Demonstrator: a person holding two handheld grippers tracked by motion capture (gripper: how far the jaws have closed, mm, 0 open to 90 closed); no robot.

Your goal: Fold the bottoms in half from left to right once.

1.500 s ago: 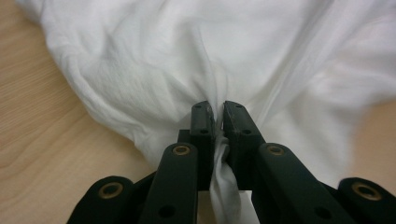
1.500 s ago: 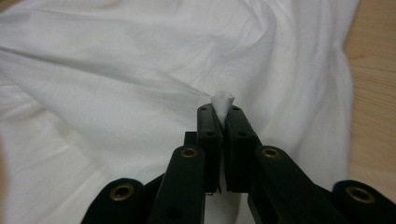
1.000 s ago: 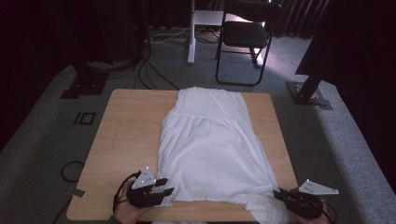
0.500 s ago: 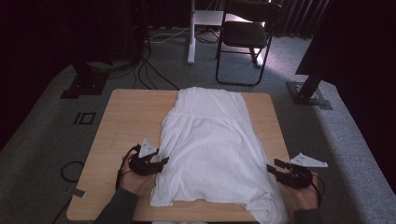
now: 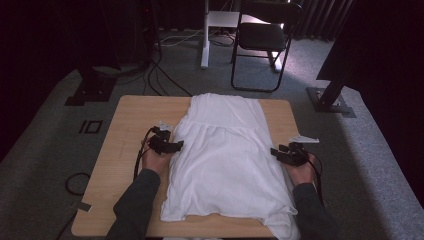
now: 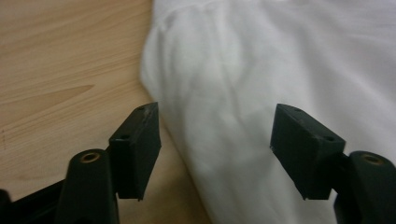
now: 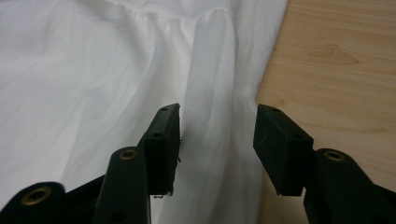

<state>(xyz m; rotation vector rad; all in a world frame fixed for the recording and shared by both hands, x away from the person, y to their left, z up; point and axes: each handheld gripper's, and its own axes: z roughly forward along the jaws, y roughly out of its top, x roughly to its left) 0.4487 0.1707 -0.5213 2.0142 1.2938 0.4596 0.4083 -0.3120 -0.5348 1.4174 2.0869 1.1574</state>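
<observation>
Nearest to me, my two dark sleeves come in from the bottom of the high view, one on either side of the white garment [image 5: 225, 155], which lies flat along the middle of the desk [image 5: 125, 130] with its near hem hanging just over the desk's near edge. My left tongs [image 5: 170, 146] sit at the garment's left edge, about halfway up its length, pointing in toward the cloth; my right tongs [image 5: 280, 154] sit at the opposite edge, pointing inward the same way. In the left gripper view the left tongs [image 6: 215, 140] stand released, their jaws having just been opening: the left jaw is over bare wood, the right jaw over the cloth, and the rounded edge of the garment [image 6: 261, 93] lies in the gap with neither pad pressing on it. In the right gripper view the right tongs [image 7: 217, 140] are also released and have just been opening: a soft upright fold of the garment [image 7: 93, 93] runs between the jaws, the left jaw over white cloth and the right jaw over the desk [image 7: 345, 60] just beside the fabric's border. Farther up, the garment narrows past a gathered seam toward the desk's far edge. Beyond the desk I see grey carpet, black cables [image 5: 165, 75] trailing across it, a white post [image 5: 205, 35] and a black folding chair [image 5: 262, 40].
</observation>
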